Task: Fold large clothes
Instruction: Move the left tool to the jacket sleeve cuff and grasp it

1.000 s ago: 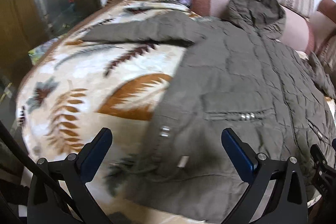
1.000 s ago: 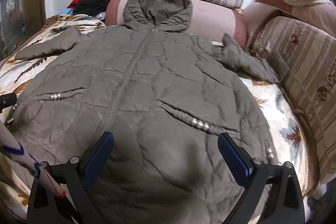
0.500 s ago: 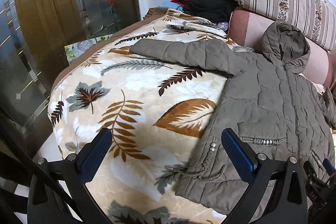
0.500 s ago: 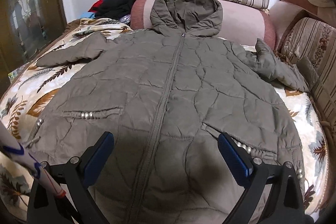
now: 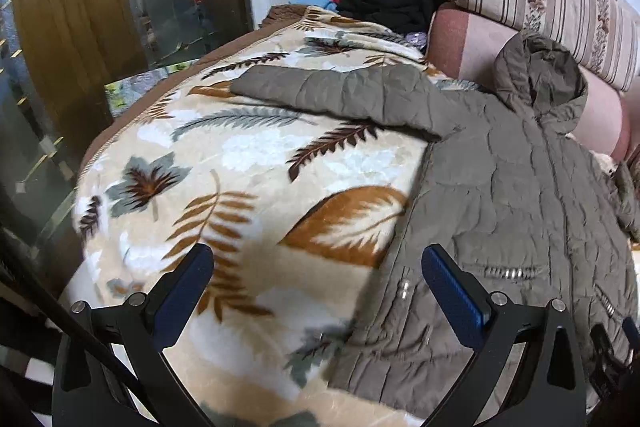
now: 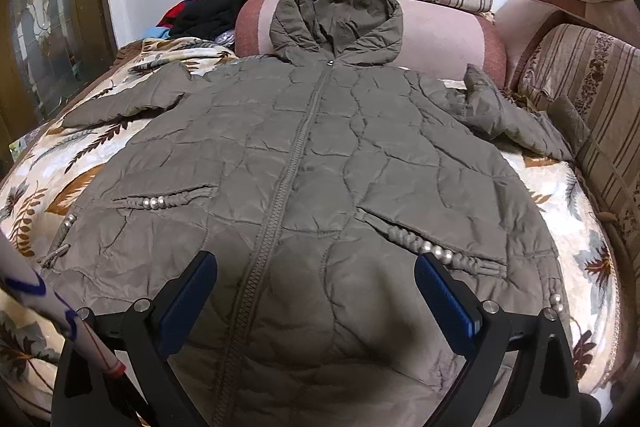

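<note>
Right claw (image 6: 316,289): fingers spread wide, pinching nothing, hovering over the hem of the coat (image 6: 304,187). Left claw (image 5: 318,287): likewise spread and empty, over the blanket (image 5: 224,195) at the coat's left edge.

Coat: olive quilted, front up, zipped, flat on the blanket-covered bed. Long axis runs 6 to 12 o'clock in the right view, hem near, hood (image 6: 338,23) far, propped against the pink bolster (image 6: 444,43). Sleeves (image 6: 124,103) splay toward 10 and 2 o'clock.

Versus 0.5 s ago: coat unmoved; left view has shifted slightly, blurred near the hem.
</note>
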The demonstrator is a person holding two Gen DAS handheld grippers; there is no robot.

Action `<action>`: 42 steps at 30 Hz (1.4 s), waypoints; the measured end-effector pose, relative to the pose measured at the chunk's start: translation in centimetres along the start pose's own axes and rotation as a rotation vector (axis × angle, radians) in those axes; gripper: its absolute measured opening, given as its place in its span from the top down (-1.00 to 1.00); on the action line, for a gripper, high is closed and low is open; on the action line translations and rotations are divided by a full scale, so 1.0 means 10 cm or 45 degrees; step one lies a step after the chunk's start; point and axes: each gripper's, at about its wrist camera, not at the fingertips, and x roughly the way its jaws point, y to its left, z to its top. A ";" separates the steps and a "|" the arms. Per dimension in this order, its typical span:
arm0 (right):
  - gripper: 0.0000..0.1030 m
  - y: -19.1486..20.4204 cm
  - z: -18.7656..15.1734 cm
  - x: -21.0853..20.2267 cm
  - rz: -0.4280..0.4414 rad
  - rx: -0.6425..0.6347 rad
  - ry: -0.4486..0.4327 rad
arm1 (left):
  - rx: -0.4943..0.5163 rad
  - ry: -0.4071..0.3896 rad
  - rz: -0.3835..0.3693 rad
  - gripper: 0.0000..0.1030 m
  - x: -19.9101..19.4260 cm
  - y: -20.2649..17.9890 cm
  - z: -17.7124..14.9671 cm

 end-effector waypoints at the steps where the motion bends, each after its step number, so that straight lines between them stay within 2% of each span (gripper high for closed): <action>1: -0.96 -0.02 -0.01 -0.02 -0.012 0.001 -0.002 | -0.008 0.004 -0.028 -1.00 0.08 0.03 0.07; 11: -0.96 -0.25 -0.02 0.04 -0.138 0.033 0.042 | -0.157 0.087 -0.181 -0.99 1.10 0.53 0.88; 13: -0.96 -0.25 0.00 0.09 -0.150 0.033 0.059 | -0.206 0.106 -0.246 -0.78 1.36 0.69 1.13; 14: -0.96 -0.24 0.01 0.12 -0.157 0.030 0.068 | -0.237 0.124 -0.271 -0.62 1.51 0.77 1.27; 17: -0.96 -0.22 0.02 0.19 -0.182 0.009 0.092 | -0.354 0.153 -0.345 -0.57 1.87 1.05 1.60; 23: -0.96 -0.14 0.05 0.30 -0.237 -0.043 0.107 | -0.533 0.173 -0.318 -0.57 2.54 1.59 2.07; 27: -0.96 -0.08 0.09 0.43 -0.259 -0.073 0.142 | -0.608 0.197 -0.280 -0.57 2.96 1.84 2.20; 32: -0.96 0.00 0.16 0.57 -0.281 -0.103 0.171 | -0.618 0.286 -0.320 -0.65 3.42 1.90 2.24; 35: -0.96 0.05 0.18 0.61 -0.282 -0.120 0.179 | -0.552 0.268 -0.270 -0.64 3.42 1.76 2.24; 38: -0.96 0.10 0.17 0.65 -0.286 -0.136 0.185 | -0.483 0.289 -0.281 0.40 3.37 1.65 2.24; 39: -0.96 0.11 0.17 0.65 -0.286 -0.141 0.183 | -0.477 0.293 -0.288 0.46 3.32 1.62 2.24; 42: -0.96 0.13 0.18 0.62 -0.280 -0.148 0.171 | -0.399 0.220 -0.279 0.55 2.96 1.44 2.31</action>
